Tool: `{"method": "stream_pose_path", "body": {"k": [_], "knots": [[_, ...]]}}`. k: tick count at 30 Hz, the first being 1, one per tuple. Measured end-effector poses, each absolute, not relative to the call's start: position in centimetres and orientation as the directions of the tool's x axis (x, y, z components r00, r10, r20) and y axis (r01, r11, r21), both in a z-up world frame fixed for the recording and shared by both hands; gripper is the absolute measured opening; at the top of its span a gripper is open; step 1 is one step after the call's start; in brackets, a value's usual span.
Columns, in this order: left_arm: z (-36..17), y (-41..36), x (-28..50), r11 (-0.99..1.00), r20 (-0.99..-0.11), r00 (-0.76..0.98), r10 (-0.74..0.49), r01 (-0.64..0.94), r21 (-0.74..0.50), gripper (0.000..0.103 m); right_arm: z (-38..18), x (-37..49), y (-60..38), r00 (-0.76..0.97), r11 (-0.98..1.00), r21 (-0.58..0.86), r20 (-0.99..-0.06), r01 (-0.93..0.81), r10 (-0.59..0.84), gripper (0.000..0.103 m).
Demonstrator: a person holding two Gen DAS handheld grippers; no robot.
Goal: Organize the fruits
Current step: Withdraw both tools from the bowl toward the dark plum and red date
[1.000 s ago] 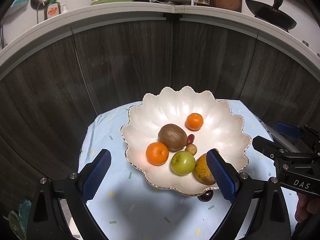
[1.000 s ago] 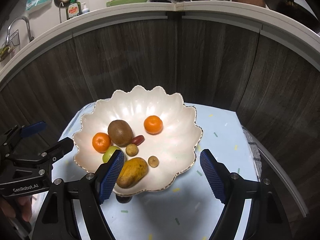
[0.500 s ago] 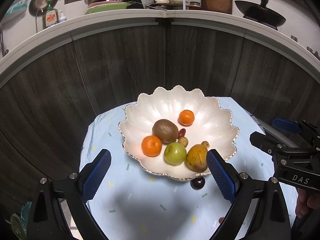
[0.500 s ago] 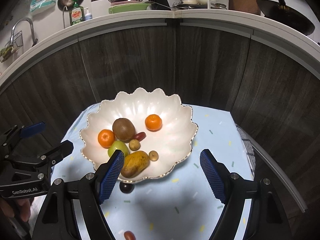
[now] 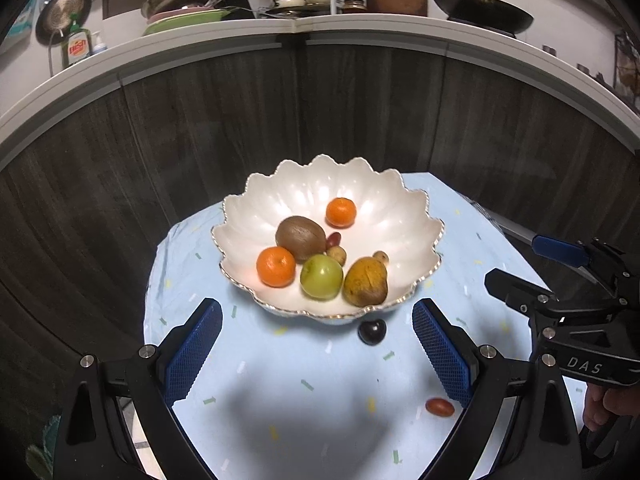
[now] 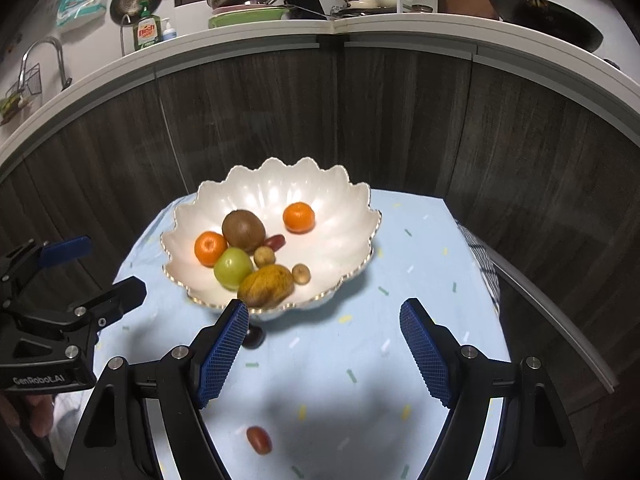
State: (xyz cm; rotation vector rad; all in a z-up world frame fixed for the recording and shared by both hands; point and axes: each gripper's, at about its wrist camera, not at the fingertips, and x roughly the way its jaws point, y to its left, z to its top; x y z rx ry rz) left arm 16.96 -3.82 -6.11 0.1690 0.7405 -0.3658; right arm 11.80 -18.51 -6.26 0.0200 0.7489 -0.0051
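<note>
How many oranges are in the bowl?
2: one orange at the bowl's near left beside the kiwi, another orange farther back. None looks hidden.

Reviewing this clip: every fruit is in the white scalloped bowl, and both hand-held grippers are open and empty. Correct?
Not quite. Two fruits lie outside the white scalloped bowl on the blue cloth: a dark plum by its near rim and a small red fruit closer in, as the left wrist view shows. The rest stands.

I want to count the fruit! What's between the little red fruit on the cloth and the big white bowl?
A dark round plum sits between the red fruit and the bowl, beside its near rim; the left wrist view shows it best.
</note>
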Motion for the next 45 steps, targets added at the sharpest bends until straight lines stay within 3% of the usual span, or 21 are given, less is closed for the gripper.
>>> {"method": "stream_pose_path", "body": {"k": [12,17,29,37,45], "knots": [[-9.1,-4.7,15.0,0.865,-0.712,0.627,-0.317,0.499,0.054,0.096,-9.5,8.5,-17.4,0.724,1.000,-0.006,-0.690,0.009,-0.010,0.079],[-10.6,-5.4,15.4,0.822,-0.735,0.577,-0.357,0.567,0.045,0.088,-10.7,7.5,-16.8,0.726,1.000,-0.006,-0.688,0.002,-0.006,0.079],[-14.2,-6.1,16.4,0.738,-0.775,0.479,-0.413,0.674,0.023,0.082,-14.6,6.5,-14.5,0.684,0.999,-0.013,-0.729,-0.034,0.014,0.078],[-15.3,-6.6,17.1,0.732,-0.775,0.460,-0.433,0.681,-0.005,0.081,-15.9,6.5,-14.0,0.669,0.999,-0.007,-0.742,-0.045,0.025,0.065],[-16.3,-7.5,17.8,0.700,-0.787,0.431,-0.441,0.714,-0.001,0.072,-16.8,6.6,-14.0,0.660,0.999,0.012,-0.750,-0.050,0.042,0.056]]}}
